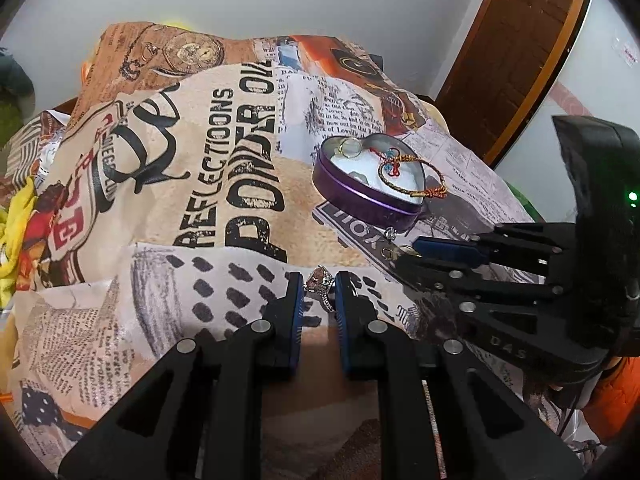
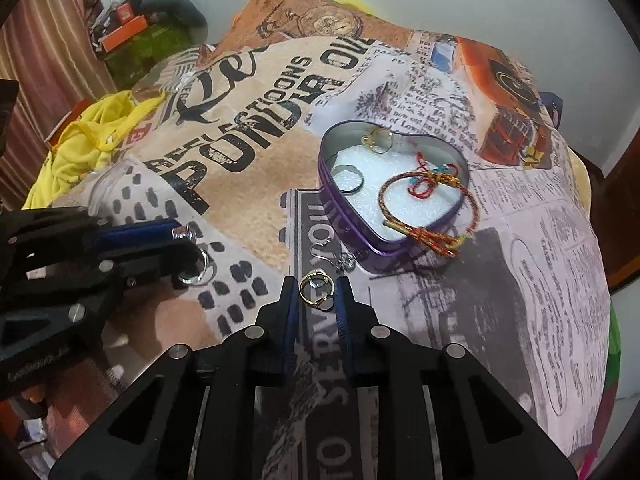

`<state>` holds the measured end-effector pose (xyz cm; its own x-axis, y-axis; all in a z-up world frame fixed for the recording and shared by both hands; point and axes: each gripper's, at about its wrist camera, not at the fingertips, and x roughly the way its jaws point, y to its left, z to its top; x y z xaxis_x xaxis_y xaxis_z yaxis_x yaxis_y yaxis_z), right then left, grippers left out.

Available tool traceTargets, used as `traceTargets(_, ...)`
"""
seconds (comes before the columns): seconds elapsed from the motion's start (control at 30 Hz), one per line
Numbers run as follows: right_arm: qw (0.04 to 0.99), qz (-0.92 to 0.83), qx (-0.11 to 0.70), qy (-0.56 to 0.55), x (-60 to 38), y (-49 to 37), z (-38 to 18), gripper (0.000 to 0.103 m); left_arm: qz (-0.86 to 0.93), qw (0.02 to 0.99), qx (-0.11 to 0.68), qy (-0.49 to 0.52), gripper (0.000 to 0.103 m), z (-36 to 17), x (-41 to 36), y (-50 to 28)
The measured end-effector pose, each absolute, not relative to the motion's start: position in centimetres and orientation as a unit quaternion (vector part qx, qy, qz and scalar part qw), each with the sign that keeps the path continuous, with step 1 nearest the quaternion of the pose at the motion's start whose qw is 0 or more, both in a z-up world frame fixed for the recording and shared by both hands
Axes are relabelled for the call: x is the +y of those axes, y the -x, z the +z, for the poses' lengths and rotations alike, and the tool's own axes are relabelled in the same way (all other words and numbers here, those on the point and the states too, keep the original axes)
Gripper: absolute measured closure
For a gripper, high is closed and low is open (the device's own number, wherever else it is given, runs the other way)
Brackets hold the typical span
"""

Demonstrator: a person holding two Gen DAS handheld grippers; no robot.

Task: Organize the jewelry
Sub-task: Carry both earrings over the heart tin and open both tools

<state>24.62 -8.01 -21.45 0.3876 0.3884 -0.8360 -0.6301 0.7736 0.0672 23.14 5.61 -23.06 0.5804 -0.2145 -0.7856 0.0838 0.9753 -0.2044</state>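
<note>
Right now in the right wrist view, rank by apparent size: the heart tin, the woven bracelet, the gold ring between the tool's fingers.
1. heart tin
2. woven bracelet
3. gold ring, though nearest the camera

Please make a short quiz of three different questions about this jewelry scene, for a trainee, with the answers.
1. True or false: the heart tin is open.
2. What does the right gripper hold? A) gold ring B) cord bracelet C) nothing
3. Fill in: the cord bracelet lies partly over the tin's ____.

Key:
1. True.
2. A: the gold ring sits between its pads.
3. Rim.
</note>
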Motion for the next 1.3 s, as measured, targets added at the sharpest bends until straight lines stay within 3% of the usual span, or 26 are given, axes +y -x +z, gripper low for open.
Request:
traceTargets(0.73, 0.882, 0.285, 0.37, 0.062, -13.5, -25.1, -14.2, 0.087, -0.088, 0.91, 0.404, 0.043, 0.089, -17.0, 2.4, -25.5)
traceTargets(1.3, 0.882, 0.287, 0.369, 0.059, -12.7, -28.2, -15.2, 0.086, -0.096, 0.907, 0.409, 0.039, 0.089, -17.8, 1.9, -30.4)
